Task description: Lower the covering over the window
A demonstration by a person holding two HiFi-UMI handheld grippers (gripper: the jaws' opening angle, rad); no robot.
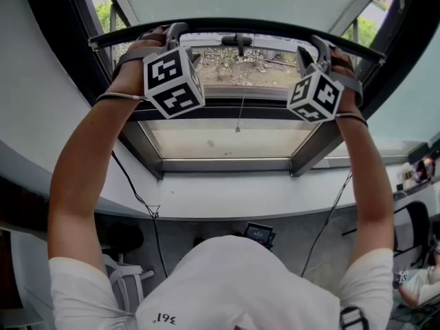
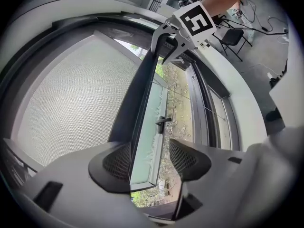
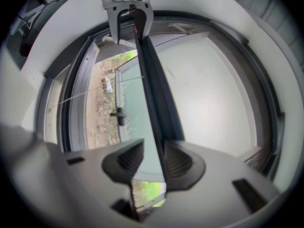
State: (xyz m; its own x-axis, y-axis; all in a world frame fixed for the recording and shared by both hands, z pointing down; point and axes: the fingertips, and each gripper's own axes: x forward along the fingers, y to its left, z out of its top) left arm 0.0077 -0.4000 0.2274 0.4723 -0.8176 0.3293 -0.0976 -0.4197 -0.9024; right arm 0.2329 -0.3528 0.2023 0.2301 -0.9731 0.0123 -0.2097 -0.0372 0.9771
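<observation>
Holds left gripper (image 2: 149, 158) and right gripper (image 3: 153, 158) overhead, fingers (image 2: 116, 160) of each spread apart astride the dark bottom bar (image 1: 234, 25) of the mesh blind (image 2: 71, 94), high on the window (image 1: 227, 139).

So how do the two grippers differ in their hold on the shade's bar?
The left gripper holds its jaws wider apart than the right gripper. The left gripper is near the left end of the bar, the right gripper near its right end. Shared: each has open jaws around the bar, which lies against the pad on the shade side and is clear of the other pad.
</observation>
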